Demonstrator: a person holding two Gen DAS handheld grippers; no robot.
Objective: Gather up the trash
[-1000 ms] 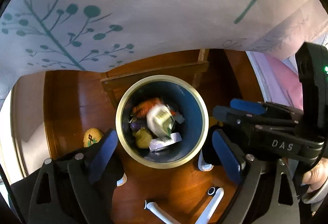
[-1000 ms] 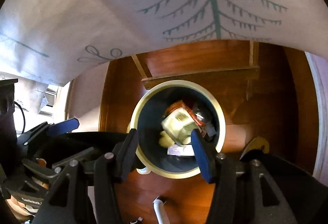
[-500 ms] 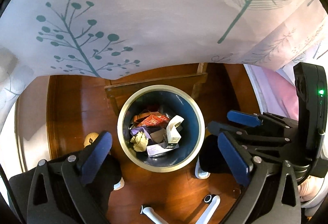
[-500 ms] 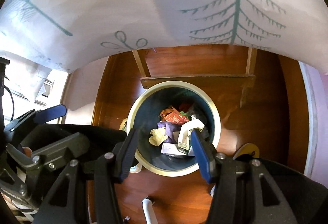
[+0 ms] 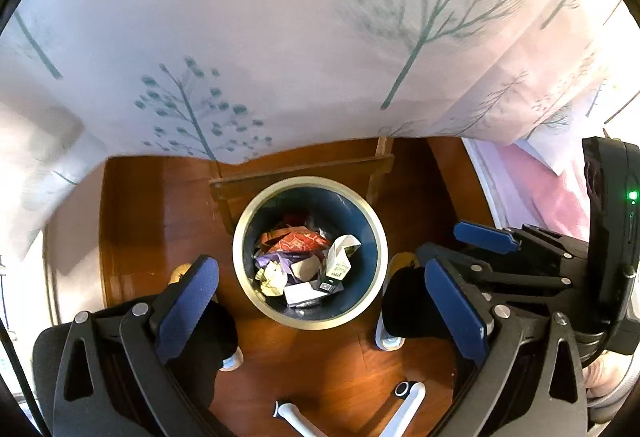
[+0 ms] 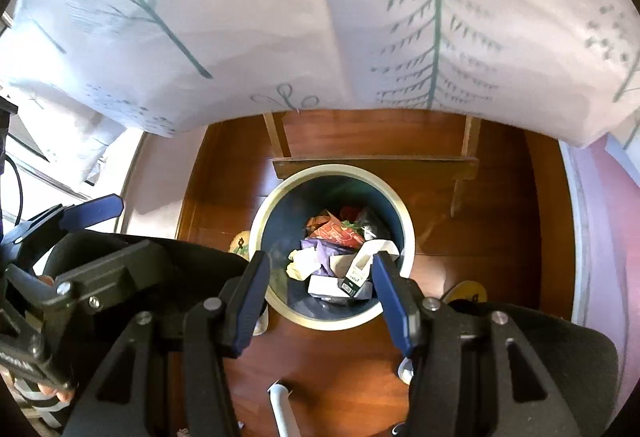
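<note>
Now that the small carton (image 5: pixel 339 260) lies settled among wrappers in the trash bin (image 5: pixel 310 321) below both tongs, the left tongs (image 5: pixel 320 291) gape wide and empty, the right tongs (image 6: pixel 318 279) half-open, empty; both lift away: drop done.

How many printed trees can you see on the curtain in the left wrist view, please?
3 fully shown: a dotted-leaf tree at lower left, a large bare-branched tree at upper right, and a faint small one on the right fold. Partial trunks at the edges suggest more.
</note>
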